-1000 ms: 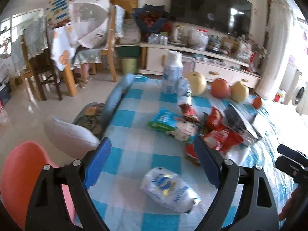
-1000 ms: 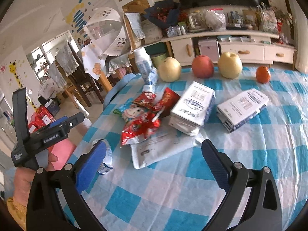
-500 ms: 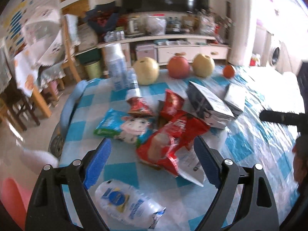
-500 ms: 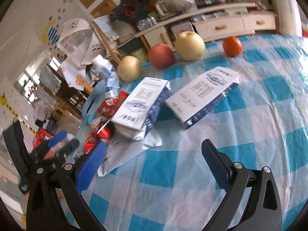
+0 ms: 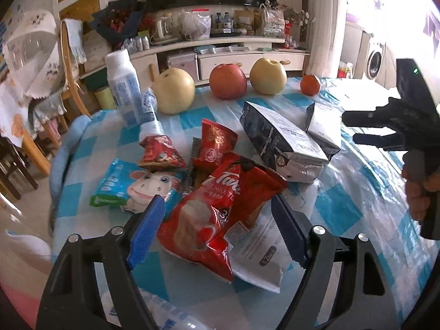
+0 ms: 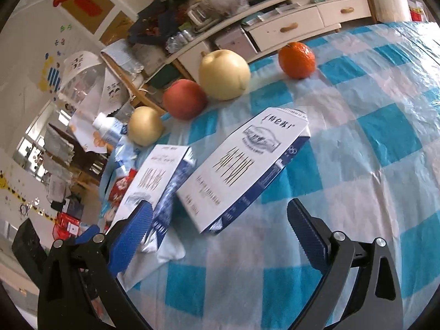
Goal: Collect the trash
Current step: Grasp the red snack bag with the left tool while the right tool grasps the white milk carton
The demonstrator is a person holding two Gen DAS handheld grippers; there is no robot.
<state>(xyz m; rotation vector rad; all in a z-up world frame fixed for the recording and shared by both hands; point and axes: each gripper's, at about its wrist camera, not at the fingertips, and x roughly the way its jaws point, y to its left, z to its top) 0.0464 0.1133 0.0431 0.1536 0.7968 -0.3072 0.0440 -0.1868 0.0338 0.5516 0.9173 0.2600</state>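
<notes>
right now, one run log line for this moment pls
phase: approach | left claw: open over red snack bag | right claw: open near milk carton | held: nothing

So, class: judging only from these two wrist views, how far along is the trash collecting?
Nothing looks collected yet. Both tongs are open and empty: the left tongs frame the red snack bag, the right tongs face a milk carton. Every wrapper and both cartons remain on the checked tablecloth.
</notes>
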